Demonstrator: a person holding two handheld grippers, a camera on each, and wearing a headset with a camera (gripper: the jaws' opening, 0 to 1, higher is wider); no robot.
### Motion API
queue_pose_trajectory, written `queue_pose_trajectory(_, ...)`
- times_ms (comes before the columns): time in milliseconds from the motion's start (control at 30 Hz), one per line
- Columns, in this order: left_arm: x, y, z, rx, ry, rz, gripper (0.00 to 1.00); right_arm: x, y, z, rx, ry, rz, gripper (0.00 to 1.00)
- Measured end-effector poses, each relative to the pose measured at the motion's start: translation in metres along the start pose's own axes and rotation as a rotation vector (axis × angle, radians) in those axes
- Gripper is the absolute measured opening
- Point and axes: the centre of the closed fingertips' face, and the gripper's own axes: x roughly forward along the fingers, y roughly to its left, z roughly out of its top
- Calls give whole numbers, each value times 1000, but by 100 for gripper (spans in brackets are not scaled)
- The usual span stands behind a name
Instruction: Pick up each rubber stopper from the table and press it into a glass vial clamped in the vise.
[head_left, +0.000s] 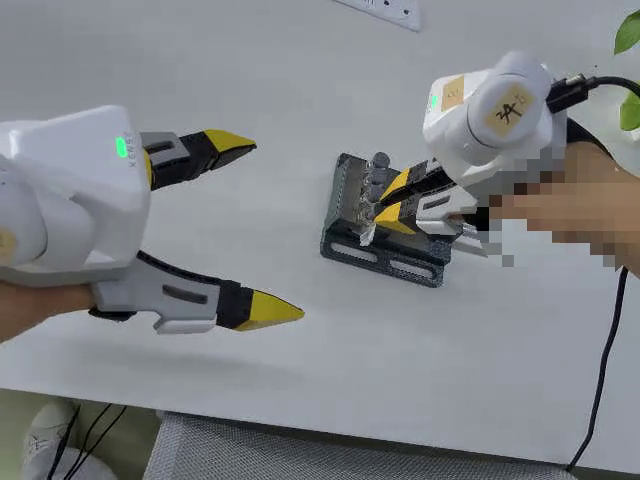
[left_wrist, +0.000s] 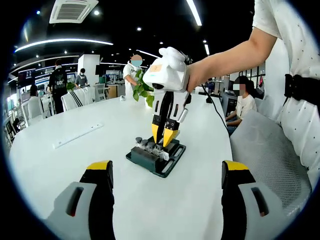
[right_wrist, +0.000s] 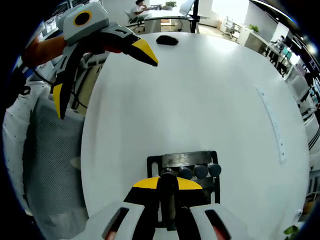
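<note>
Head view: I hold the left gripper (head_left: 272, 228) at left, its fingers (head_left: 225, 142) spread wide and empty, well apart from the vise (head_left: 385, 260) on the tabletop (head_left: 250, 60). Left gripper view: the right gripper (left_wrist: 161, 142) points down onto the vise. Right gripper view: its fingers pinch a rubber stopper (right_wrist: 167, 176) just left of three stoppered vials (right_wrist: 200, 171).

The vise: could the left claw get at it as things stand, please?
Probably yes, from the side: bare table lies between the open left claw and the vise. The right claw, closed over the vials, blocks the top.
</note>
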Motion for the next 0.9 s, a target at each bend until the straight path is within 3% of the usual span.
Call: queue_pose_trajectory(900,0,0,2,-16,-16,2,88,7,0,0,-118,153,-4,5)
